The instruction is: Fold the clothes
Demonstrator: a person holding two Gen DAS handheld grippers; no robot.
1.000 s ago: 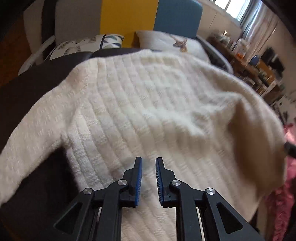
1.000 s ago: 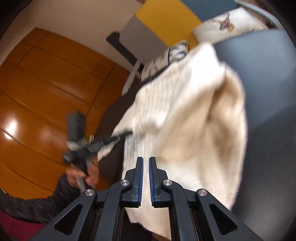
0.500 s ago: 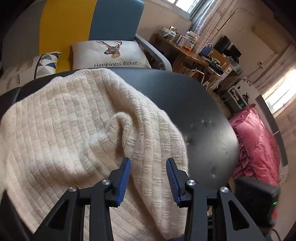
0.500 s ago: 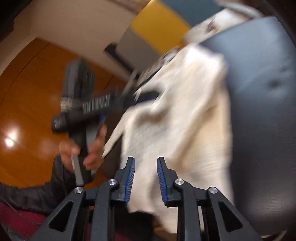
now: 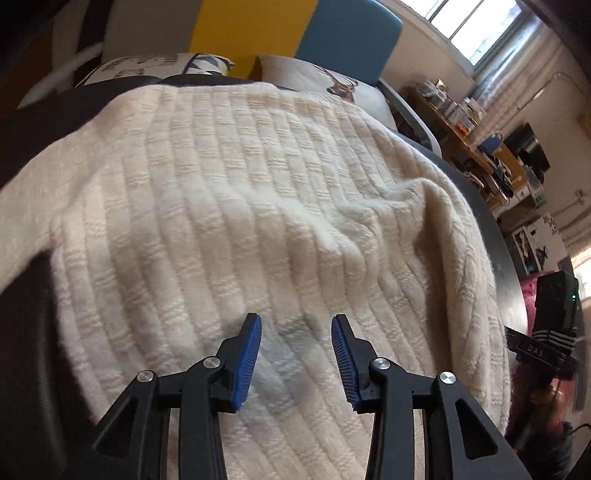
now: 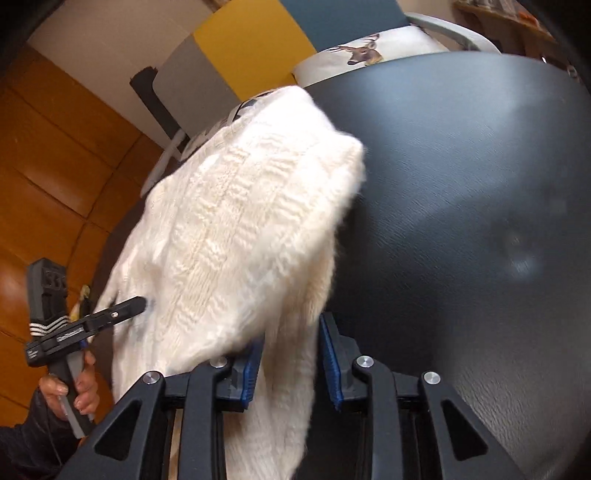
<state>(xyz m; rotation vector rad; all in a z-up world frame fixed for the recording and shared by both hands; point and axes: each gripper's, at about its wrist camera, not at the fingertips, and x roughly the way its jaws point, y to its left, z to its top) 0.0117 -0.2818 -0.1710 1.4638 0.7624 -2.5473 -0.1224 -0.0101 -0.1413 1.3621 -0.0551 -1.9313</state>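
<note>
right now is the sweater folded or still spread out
Partly folded: the sweater has its right side doubled over itself on the table; the left sleeve is spread.

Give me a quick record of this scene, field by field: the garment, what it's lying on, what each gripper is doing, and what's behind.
garment: cream knit sweater, one side folded over the body
surface: dark round table
left gripper: open, over the sweater's near part
right gripper: open, fingers either side of the sweater's edge
background: deer-print cushion beyond the table

Colour-block sofa [image 5: 295, 33], deer cushion [image 6: 369, 55], bright window [image 5: 461, 22], cluttered desk [image 5: 472, 122]
</note>
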